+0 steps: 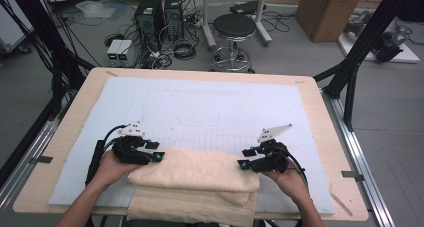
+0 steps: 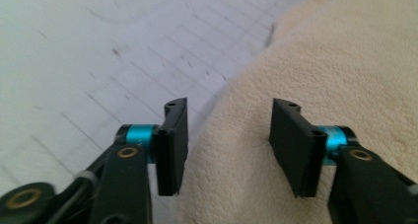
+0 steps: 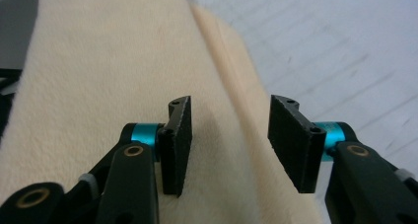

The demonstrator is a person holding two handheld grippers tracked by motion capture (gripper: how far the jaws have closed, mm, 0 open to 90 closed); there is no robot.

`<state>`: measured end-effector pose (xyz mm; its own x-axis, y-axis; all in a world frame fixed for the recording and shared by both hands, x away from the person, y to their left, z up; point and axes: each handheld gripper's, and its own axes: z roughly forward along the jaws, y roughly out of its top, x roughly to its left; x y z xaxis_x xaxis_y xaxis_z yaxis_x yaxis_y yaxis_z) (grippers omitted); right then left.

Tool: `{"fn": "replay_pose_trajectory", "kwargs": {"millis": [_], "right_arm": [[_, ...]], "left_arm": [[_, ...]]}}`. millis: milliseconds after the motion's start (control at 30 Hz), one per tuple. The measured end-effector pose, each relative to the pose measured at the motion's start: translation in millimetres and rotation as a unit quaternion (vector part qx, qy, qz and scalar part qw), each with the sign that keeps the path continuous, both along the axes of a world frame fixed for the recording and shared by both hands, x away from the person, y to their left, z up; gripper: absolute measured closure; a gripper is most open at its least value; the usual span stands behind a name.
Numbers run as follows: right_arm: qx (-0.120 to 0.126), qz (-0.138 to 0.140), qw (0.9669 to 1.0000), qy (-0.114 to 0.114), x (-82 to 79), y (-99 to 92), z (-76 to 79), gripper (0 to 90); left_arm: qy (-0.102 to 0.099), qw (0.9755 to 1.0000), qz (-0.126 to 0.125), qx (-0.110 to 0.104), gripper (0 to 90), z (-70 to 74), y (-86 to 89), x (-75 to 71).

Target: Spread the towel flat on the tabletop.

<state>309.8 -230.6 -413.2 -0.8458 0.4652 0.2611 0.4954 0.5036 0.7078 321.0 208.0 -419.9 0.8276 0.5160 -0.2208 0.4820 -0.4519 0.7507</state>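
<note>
Your folded cream towel point(image 1: 195, 179) lies at the near edge of the worktop point(image 1: 310, 107), on the pale grid mat point(image 1: 200, 107), its lower layer hanging over the front edge. Your left claw point(image 1: 159, 151) sits at the towel's left end, jaws parted, pads clear of the cloth; nothing is gripped. Your right claw point(image 1: 245, 158) sits at the right end, jaws likewise parted above the fold point(image 3: 231, 76), holding nothing. Contact with the pile beneath appears absent, though blur limits certainty. 2 claws, 1 towel.
</note>
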Motion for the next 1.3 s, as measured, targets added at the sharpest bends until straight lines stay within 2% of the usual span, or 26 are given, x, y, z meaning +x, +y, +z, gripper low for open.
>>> {"fn": "replay_pose_trajectory", "kwargs": {"millis": [67, 133, 167, 267, 400, 500, 600, 633, 667, 700, 733, 767, 800, 833, 867, 900, 933, 967, 1000, 1033, 1067, 1100, 1167, 1233, 1300], "right_arm": [[0.016, 0.011, 0.9995, 0.024, -1.0, -3.6, -9.2, 65.3], [0.022, 0.026, 0.9991, 0.027, -3.9, -3.5, -11.4, 74.4], [0.022, 0.031, 0.9990, 0.023, -5.9, -2.6, -9.3, 78.2], [0.015, 0.034, 0.9993, 0.005, -7.3, -1.4, 0.2, 81.4], [0.013, 0.027, 0.9992, -0.025, -5.7, 0.3, 20.3, 82.9], [0.008, 0.017, 0.9982, -0.056, 2.0, 2.8, 38.2, 83.2], [-0.004, 0.001, 0.9951, -0.099, 12.4, 8.5, 59.1, 83.4], [-0.006, -0.002, 0.9940, -0.109, 15.1, 10.5, 64.1, 83.4], [-0.011, -0.014, 0.9903, -0.137, 19.7, 13.1, 71.9, 83.4], [-0.009, -0.023, 0.9883, -0.151, 22.7, 14.2, 76.8, 83.4], [-0.003, -0.029, 0.9865, -0.161, 26.1, 14.4, 79.5, 83.4], [0.002, -0.036, 0.9854, -0.166, 27.7, 14.7, 79.6, 83.3], [0.002, -0.036, 0.9848, -0.170, 29.3, 15.0, 77.9, 83.2], [-0.003, -0.034, 0.9856, -0.166, 30.2, 16.4, 71.4, 83.1], [-0.025, -0.023, 0.9900, -0.137, 31.3, 19.0, 53.7, 82.9], [-0.025, -0.023, 0.9900, -0.137, 31.3, 19.0, 53.7, 82.9], [-0.036, -0.019, 0.9919, -0.121, 31.1, 20.3, 45.9, 82.8], [-0.042, -0.014, 0.9933, -0.107, 28.3, 21.3, 32.3, 82.8], [-0.044, -0.007, 0.9954, -0.084, 28.0, 21.3, 21.2, 82.6], [-0.050, 0.000, 0.9969, -0.061, 27.7, 21.8, 13.0, 82.0], [-0.069, 0.009, 0.9968, -0.041, 25.9, 23.2, 0.9, 81.1], [-0.075, 0.016, 0.9966, -0.031, 23.9, 23.3, -6.7, 80.5], [-0.066, 0.019, 0.9975, -0.017, 21.2, 21.2, -12.7, 77.4], [-0.051, 0.019, 0.9983, -0.019, 19.1, 18.7, -9.1, 70.5], [-0.037, 0.007, 0.9989, -0.028, 17.6, 13.5, 1.5, 65.1]], "left_arm": [[-0.003, 1.0000, 0.000, -0.006, 76.0, -1.6, 1.4, -3.0], [-0.008, 1.0000, 0.002, -0.005, 83.2, -0.5, 2.0, -5.6], [-0.007, 1.0000, 0.001, -0.005, 84.6, 0.9, 1.9, -7.1], [-0.018, 0.9998, 0.008, -0.008, 85.5, 5.3, 3.6, -10.4], [-0.042, 0.9976, 0.035, -0.043, 85.7, 17.6, 9.3, -11.4], [-0.066, 0.9957, 0.054, -0.037, 85.7, 29.8, 8.5, -6.9], [-0.095, 0.9895, 0.097, -0.050, 85.7, 41.1, 6.6, 0.2], [-0.114, 0.9847, 0.121, -0.051, 85.7, 46.8, 6.7, 4.2], [-0.124, 0.9806, 0.139, -0.061, 85.6, 50.5, 6.8, 7.1], [-0.130, 0.9773, 0.152, -0.071, 85.5, 52.9, 6.9, 9.0], [-0.139, 0.9754, 0.158, -0.066, 85.5, 53.8, 6.4, 9.9], [-0.141, 0.9755, 0.159, -0.058, 85.5, 52.8, 5.5, 10.0], [-0.126, 0.9801, 0.148, -0.041, 85.4, 48.2, 2.7, 10.6], [-0.115, 0.9839, 0.135, -0.022, 85.3, 42.9, 0.9, 9.8], [-0.105, 0.9869, 0.122, -0.005, 85.3, 36.3, -0.1, 7.8], [-0.092, 0.9894, 0.112, 0.002, 85.3, 31.0, -0.7, 6.4], [-0.066, 0.9931, 0.096, 0.017, 85.2, 22.2, -1.7, 4.6], [-0.057, 0.9942, 0.087, 0.027, 85.2, 15.6, -1.6, 1.8], [-0.043, 0.9956, 0.079, 0.026, 85.2, 10.7, -1.3, -0.1], [-0.015, 0.9974, 0.064, 0.031, 85.1, 3.3, -1.1, -2.5], [-0.003, 0.9978, 0.057, 0.033, 84.8, -1.5, -1.0, -4.8], [0.000, 0.9980, 0.053, 0.033, 84.3, -3.6, 0.0, -6.1], [0.003, 0.9986, 0.050, 0.017, 81.9, -2.3, 3.3, -7.9], [0.006, 0.9988, 0.049, -0.005, 74.5, 2.7, 7.0, -6.6], [-0.008, 0.9982, 0.059, -0.010, 67.1, 9.0, 10.5, -5.0]]}}
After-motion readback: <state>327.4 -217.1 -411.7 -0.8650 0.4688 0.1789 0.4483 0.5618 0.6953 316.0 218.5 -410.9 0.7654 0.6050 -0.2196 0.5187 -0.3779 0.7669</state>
